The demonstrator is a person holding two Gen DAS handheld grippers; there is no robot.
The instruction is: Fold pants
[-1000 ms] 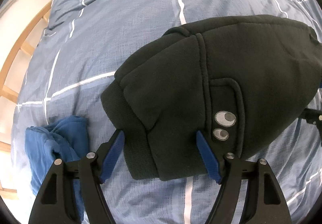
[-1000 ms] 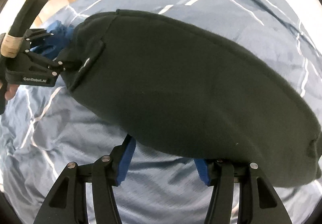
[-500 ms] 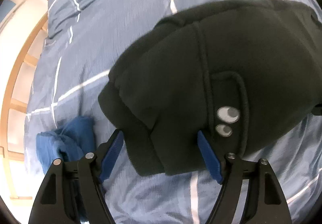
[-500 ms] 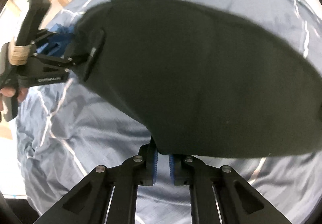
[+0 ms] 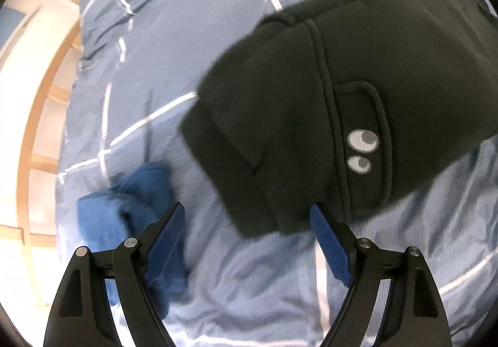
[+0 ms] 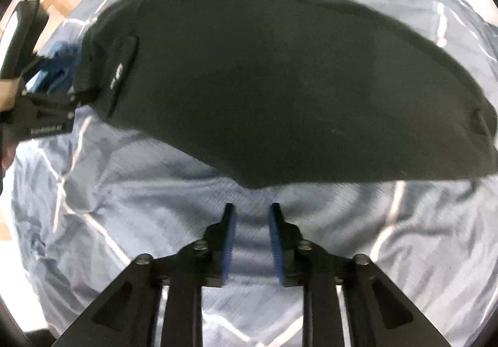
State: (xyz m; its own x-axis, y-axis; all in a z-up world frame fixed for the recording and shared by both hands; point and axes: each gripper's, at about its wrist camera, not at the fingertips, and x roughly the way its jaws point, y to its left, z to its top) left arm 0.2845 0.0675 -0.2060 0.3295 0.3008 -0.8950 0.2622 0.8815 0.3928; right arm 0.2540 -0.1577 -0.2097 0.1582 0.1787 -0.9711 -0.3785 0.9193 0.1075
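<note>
so, pants point(image 5: 311, 104): a dark fleece bundle lying on the bed, already doubled into a thick pad; in the right wrist view it spreads as a long dark slab point(image 6: 280, 85) across the duvet.
duvet point(image 5: 162, 45): blue with white check lines, rumpled under the bundle; its softness likely lets the pad sag at the edges.
eyes patch point(image 5: 361, 150): two stitched eyes beside a pocket seam, facing up, which suggests the outer side of the cloth is on top.
left gripper point(image 5: 246, 241): spread wide and holding nothing; the right pad point(image 5: 330, 250) sits just at the near hem of the bundle, the left pad clear of it over bare duvet. the stance looks like a release or a line-up at the waist end, not a grip.
left gripper, seen from the right: its black body point(image 6: 46, 116) is at the far left end of the slab, right against the hem, so it marks that end of the fold.
right gripper point(image 6: 250, 241): narrow, a small gap between the blue pads, nothing between them; it sits near the slab's long near edge without touching it.
blue cloth point(image 5: 124, 206): a crumpled item beside the left gripper, apart from the pants, seemingly set aside.
bed frame point(image 5: 37, 104): wooden slats past the duvet's edge.
progress, as a guess: the folding seems mostly done; tidying the edges may be what is left.
</note>
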